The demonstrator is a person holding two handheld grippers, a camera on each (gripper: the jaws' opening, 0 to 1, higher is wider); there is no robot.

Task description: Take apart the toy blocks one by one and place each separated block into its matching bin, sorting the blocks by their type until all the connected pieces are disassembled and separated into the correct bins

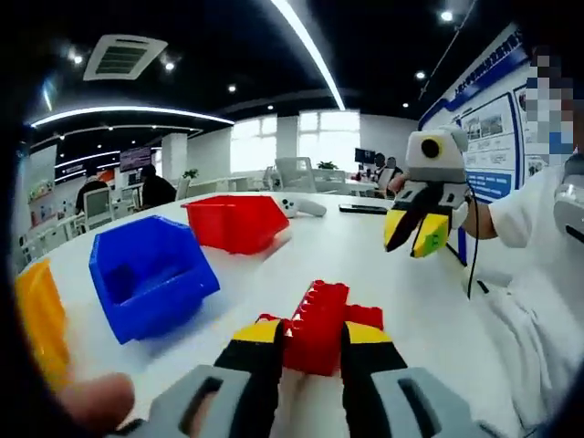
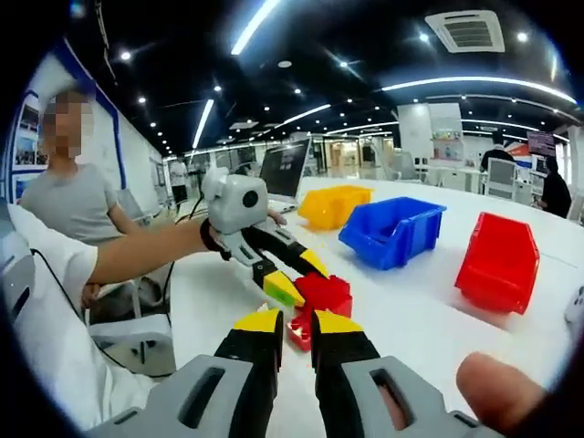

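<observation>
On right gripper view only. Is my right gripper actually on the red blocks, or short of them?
Observer: Short. The left gripper view shows the right gripper held off to the side, well apart from the red blocks.
Operator: Does the left one have them?
Observer: Yes. The left gripper has one of its fingers on each side of the stack, which seems to sit on the table.
Operator: Anything in the blue bin?
Observer: The blue bin opens toward that camera, and the inside looks empty as far as it shows.
</observation>
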